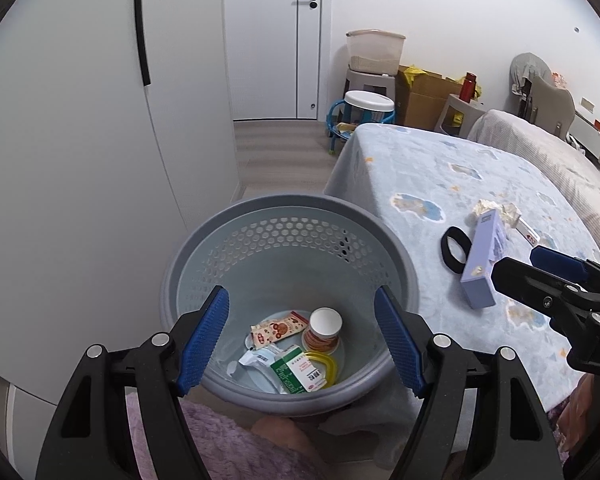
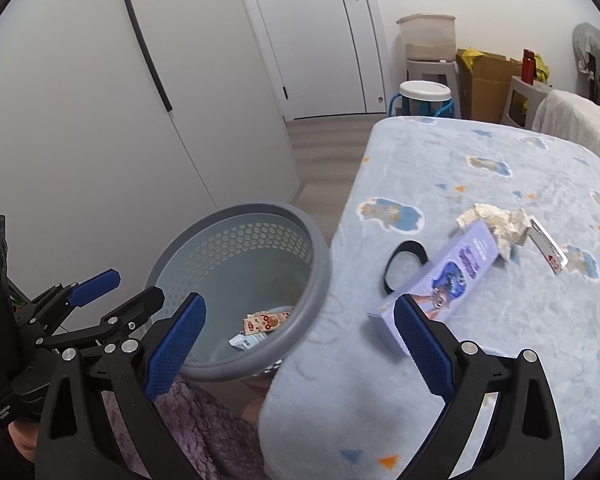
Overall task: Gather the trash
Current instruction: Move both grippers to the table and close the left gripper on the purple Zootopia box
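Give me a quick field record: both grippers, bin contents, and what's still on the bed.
left gripper: open, empty, over the bin
right gripper: open, empty, fingers astride the bed edge, near the purple box
bin: grey, perforated wall, beside the bed
in bin: snack wrapper, paper cup, green-white box, yellow ring
on bed: purple box, black band, crumpled paper, small card
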{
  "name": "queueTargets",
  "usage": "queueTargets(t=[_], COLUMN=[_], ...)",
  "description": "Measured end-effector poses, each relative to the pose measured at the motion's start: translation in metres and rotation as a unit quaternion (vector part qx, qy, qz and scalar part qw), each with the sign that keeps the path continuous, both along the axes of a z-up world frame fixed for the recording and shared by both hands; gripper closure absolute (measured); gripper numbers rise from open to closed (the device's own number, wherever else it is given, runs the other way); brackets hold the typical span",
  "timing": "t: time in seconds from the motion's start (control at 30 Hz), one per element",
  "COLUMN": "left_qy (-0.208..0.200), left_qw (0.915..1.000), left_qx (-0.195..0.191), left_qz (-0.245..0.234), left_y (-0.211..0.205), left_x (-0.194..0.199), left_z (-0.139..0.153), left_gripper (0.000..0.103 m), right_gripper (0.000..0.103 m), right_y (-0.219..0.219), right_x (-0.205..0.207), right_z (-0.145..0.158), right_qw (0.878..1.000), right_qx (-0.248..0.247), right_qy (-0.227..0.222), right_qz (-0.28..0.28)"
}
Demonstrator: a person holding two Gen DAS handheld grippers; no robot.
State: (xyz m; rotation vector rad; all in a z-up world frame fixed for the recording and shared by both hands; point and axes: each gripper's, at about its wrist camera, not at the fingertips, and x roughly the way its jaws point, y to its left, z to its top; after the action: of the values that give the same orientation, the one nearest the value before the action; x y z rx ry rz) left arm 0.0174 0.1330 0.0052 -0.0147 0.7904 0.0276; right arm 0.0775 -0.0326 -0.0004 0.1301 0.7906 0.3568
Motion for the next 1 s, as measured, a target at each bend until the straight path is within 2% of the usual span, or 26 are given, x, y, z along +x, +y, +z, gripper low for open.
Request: queueTargets(t=[0.4,0.67,0.83,1.0], left_qy=[0.015,0.029,0.02,0.035], left_qw=[0.9976,0.9937,0.9896,0.9847], left_qx=[0.001,0.002,0.036,0.062], left_qz=[-0.068,-0.108,-0.138,-0.159], left_y=[-0.066,-0.112,-0.146,-0.176], left_x=[-0.002,0.013,0.03,0.053], left_z=[-0.009,-0.016,-0.024,-0.04], left_gripper=[0.031,0.03,0.029,0.029], right_gripper=[0.009,0.009,0.009,0.009], right_y=[-0.088,-0.143,-0.167,-0.184], right_x=[-0.03,-0.043,-0.044,-0.045], right_z=[-0.024,-0.041,-0.053,-0.06], right_qw=[0.996,0.99,0.987,0.985], right_qx=[0.002,0.005,0.019,0.036], right_qy=[0.031,0.049,0.058,0.059], right_qz=[-0.084,-0.131,-0.149,-0.157])
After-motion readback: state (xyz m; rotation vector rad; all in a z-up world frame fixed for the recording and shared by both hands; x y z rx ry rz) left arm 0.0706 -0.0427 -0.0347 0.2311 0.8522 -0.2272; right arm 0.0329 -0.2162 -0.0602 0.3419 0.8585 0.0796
